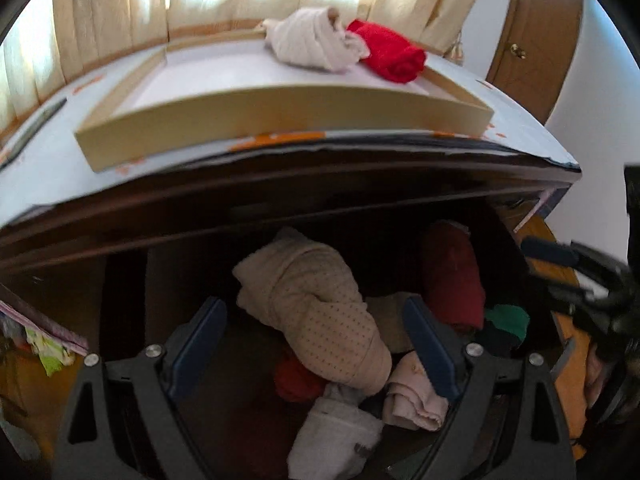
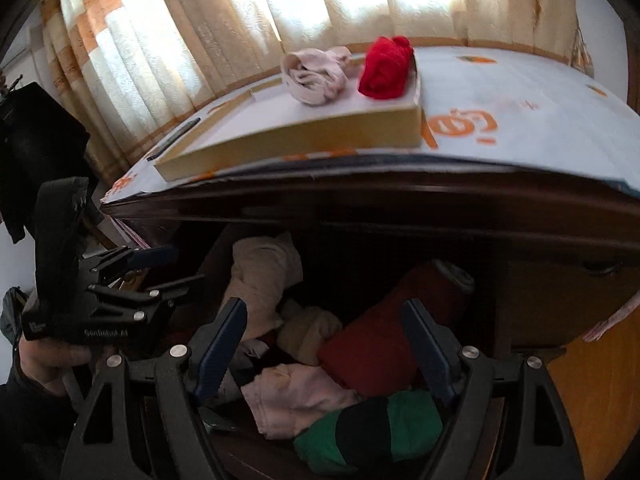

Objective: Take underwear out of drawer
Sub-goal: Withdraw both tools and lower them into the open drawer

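Note:
The open dark wooden drawer holds several rolled underwear pieces. My left gripper is open above a beige dotted roll, its blue fingers on either side of it. Near it lie a dark red roll, a pale pink piece and a white piece. My right gripper is open above the dark red roll, the pink piece and a green-and-black piece. The right gripper also shows at the left wrist view's right edge, the left one at the right wrist view's left.
On the dresser top stands a shallow cardboard tray holding a whitish roll and a bright red roll. Curtains hang behind. A wooden door is at the right. Clothes hang off the drawer's left side.

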`<control>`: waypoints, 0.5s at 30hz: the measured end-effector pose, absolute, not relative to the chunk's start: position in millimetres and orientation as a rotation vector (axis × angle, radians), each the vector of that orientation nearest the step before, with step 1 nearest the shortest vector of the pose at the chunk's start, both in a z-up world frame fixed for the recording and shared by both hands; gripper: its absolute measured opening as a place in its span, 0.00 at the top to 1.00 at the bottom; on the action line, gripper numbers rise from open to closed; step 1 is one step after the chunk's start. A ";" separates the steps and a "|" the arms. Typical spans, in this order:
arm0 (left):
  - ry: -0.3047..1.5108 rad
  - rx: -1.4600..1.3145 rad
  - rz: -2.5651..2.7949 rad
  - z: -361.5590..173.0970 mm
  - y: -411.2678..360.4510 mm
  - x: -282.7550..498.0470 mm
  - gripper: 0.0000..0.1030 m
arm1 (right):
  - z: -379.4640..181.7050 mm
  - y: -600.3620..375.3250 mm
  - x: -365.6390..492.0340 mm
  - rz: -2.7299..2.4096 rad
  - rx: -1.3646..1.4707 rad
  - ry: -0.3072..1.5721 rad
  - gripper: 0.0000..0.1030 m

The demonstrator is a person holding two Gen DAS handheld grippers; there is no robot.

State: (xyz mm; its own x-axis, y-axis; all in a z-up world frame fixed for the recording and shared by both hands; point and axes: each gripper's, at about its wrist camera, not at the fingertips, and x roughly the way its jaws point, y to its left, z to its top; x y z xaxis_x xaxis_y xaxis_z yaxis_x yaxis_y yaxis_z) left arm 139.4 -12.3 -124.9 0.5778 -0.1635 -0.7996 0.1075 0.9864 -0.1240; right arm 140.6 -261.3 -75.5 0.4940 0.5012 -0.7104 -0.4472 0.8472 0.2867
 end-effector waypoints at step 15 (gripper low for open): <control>1.040 0.049 -0.070 -155.1 -37.9 172.8 0.12 | -92.1 -276.8 136.7 0.579 0.137 0.889 0.21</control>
